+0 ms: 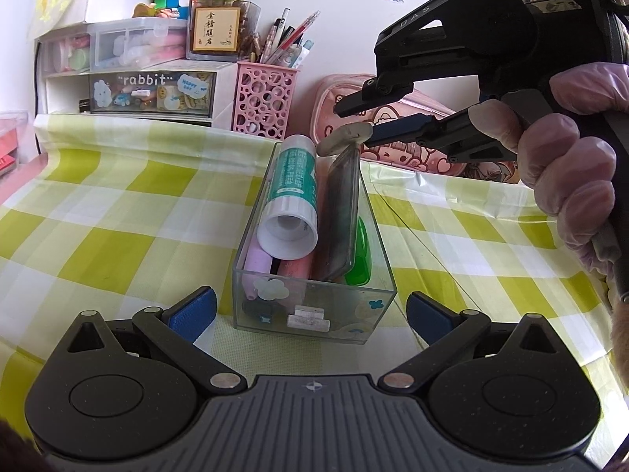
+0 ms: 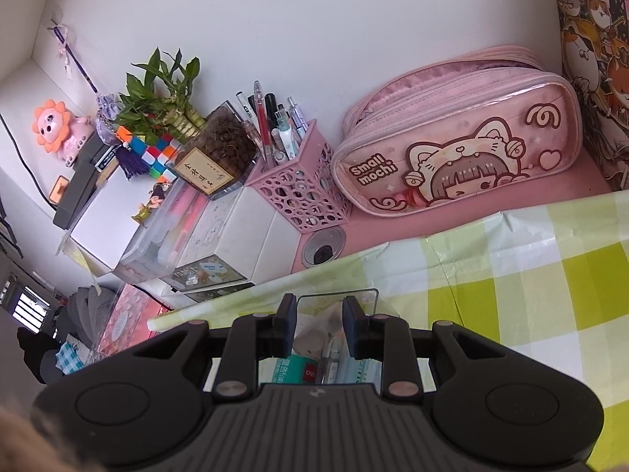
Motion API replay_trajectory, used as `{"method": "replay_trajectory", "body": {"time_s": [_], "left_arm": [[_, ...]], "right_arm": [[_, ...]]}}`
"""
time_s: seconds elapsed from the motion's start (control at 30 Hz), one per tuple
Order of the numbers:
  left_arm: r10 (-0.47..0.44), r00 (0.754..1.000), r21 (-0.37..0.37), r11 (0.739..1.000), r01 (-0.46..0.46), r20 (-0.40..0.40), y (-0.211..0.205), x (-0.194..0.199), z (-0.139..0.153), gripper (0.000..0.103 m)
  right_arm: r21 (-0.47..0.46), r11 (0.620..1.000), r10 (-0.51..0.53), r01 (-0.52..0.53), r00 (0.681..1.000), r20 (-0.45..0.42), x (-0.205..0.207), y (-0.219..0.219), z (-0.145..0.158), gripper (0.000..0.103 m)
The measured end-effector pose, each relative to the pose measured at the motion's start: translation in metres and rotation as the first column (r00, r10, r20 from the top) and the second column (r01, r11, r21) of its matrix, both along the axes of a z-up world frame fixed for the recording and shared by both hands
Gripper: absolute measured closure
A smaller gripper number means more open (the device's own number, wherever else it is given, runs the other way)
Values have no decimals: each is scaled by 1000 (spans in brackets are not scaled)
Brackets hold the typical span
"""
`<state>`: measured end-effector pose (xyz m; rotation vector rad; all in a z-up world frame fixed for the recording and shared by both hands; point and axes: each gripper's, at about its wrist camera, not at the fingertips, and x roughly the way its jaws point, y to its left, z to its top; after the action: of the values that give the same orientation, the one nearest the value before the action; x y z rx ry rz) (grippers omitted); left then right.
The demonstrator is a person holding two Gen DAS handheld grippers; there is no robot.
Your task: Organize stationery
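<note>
Only left view shows eraser (image 1: 345, 138), perhaps loose.

- Tablecloth (image 1: 118, 204): yellow-green and white check, across the lower frame.
- Glue stick (image 1: 293, 192), centre: white tube, teal label.
- Clear box (image 1: 354, 314), centre: small blue and white stickers on its front wall.
- Pen holder (image 2: 302, 192), centre: pink, with circular cut-outs.
- Pencil case (image 2: 460, 157), upper right: pink, brown-outlined cartoon cat.
- Lion figurine (image 2: 59, 129), upper left: orange mane, pink body.
- Gripper pads (image 1: 192, 310): blue on black.
</note>
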<state>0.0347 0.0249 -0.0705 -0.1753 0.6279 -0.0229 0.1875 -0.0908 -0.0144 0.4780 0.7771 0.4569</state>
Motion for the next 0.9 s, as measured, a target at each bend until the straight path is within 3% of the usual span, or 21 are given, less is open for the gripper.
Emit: {"method": "replay_trajectory", "body": {"time_s": [0.47, 0.63, 0.8, 0.9], "left_arm": [[-16, 1000, 19, 1000, 17, -18, -2, 3, 1, 5], [-14, 997, 28, 999, 16, -77, -2, -3, 9, 5], [18, 989, 79, 997, -7, -148, 1, -16, 27, 5], [42, 983, 79, 996, -28, -177, 7, -25, 41, 5]], "right_arm": [[-32, 998, -52, 53, 998, 20, -16, -19, 4, 40], [-82, 992, -95, 98, 995, 43, -47, -39, 5, 30], [-174, 977, -118, 126, 991, 57, -95, -52, 4, 11], [-215, 965, -143, 154, 988, 67, -123, -58, 6, 7]]}}
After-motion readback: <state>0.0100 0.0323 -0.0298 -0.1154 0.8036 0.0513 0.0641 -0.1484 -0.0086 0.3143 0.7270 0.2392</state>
